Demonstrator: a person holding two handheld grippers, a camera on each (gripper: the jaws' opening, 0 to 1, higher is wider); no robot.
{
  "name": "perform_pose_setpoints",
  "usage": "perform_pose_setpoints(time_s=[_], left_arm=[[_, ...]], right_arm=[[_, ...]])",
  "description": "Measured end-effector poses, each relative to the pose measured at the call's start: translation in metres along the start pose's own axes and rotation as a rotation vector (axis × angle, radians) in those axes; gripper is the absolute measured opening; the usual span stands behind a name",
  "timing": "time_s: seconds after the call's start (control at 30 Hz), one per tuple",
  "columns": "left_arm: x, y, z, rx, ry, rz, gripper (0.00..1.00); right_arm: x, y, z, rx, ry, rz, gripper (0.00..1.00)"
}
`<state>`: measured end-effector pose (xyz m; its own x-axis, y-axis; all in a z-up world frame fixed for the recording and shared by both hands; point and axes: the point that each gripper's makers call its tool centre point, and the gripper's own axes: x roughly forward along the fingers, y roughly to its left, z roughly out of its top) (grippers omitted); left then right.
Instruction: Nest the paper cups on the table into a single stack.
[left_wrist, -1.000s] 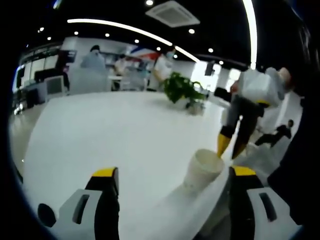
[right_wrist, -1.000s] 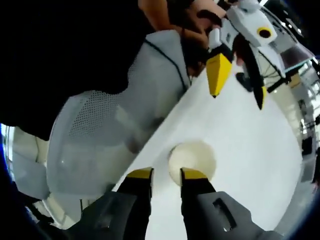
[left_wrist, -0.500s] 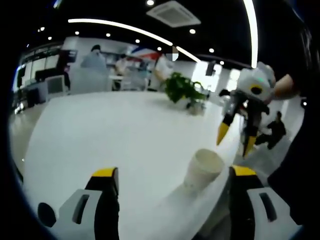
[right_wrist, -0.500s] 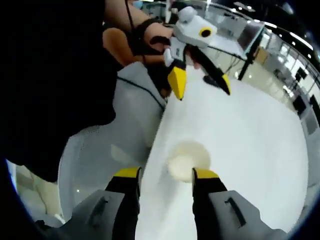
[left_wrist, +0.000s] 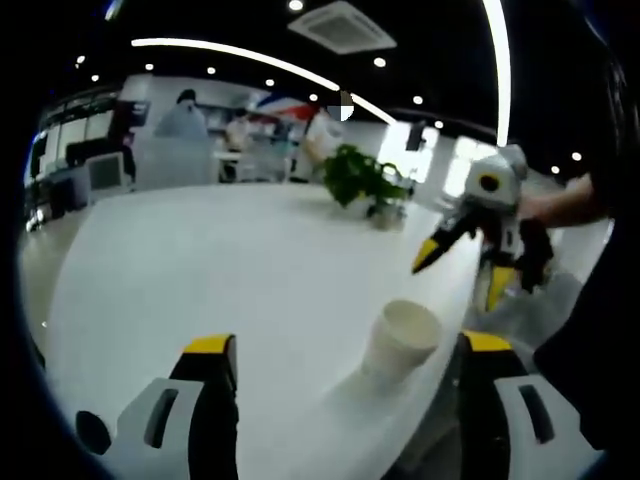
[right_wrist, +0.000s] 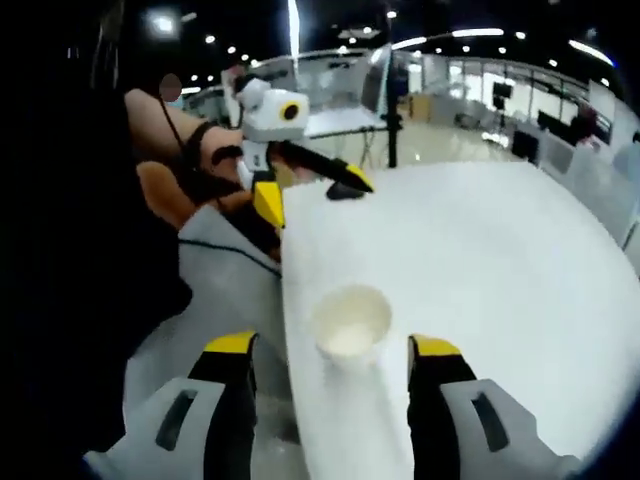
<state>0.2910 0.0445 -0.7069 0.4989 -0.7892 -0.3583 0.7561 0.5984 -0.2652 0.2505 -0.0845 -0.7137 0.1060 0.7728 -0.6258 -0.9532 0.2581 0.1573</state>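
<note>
Paper cup (right_wrist: 350, 322) upright on table (right_wrist: 480, 260) | both grippers' jaws wide apart, empty

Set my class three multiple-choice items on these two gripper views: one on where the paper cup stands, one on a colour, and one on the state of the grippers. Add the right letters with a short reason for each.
1. Where does the paper cup stand?
A. Near the edge of the white table
B. Beside the potted plant
C. On the floor

2. What colour are the tips of the gripper jaws?
A. Red
B. Yellow
C. Green

3. What state is the right gripper in?
A. Shut on the cup
B. Shut on nothing
C. Open, holding nothing

Answers:
1. A: in the right gripper view the cup sits upright close to the table's edge, far from the potted plant.
2. B: both the right gripper and the left gripper show yellow tips.
3. C: its jaws stand wide apart on either side of the cup without touching it.
</note>
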Motion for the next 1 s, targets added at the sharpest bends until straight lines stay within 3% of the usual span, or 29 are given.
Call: perform_pose_setpoints(time_s=[0.07, 0.37, 0.5, 0.73, 1.0], left_arm=[[0.001, 0.000, 0.000, 0.001, 0.000, -0.003, 0.91], [0.003, -0.009, -0.001, 0.020, 0.014, -0.024, 0.91], [0.001, -0.010, -0.003, 0.017, 0.019, -0.030, 0.91], [0.000, -0.011, -0.004, 0.019, 0.021, -0.027, 0.91], [0.002, -0.013, -0.004, 0.031, 0.026, -0.036, 0.91]], right_arm=[[0.000, -0.002, 0.000, 0.028, -0.042, -0.011, 0.66], [-0.001, -0.006, -0.009, 0.059, -0.096, -0.061, 0.83], [0.005, -0.007, -0.018, 0.061, -0.071, -0.056, 0.89], [0.005, -0.011, -0.017, 0.038, -0.074, -0.086, 1.00], [0.007, -0.011, -0.019, 0.027, -0.077, -0.087, 1.00]])
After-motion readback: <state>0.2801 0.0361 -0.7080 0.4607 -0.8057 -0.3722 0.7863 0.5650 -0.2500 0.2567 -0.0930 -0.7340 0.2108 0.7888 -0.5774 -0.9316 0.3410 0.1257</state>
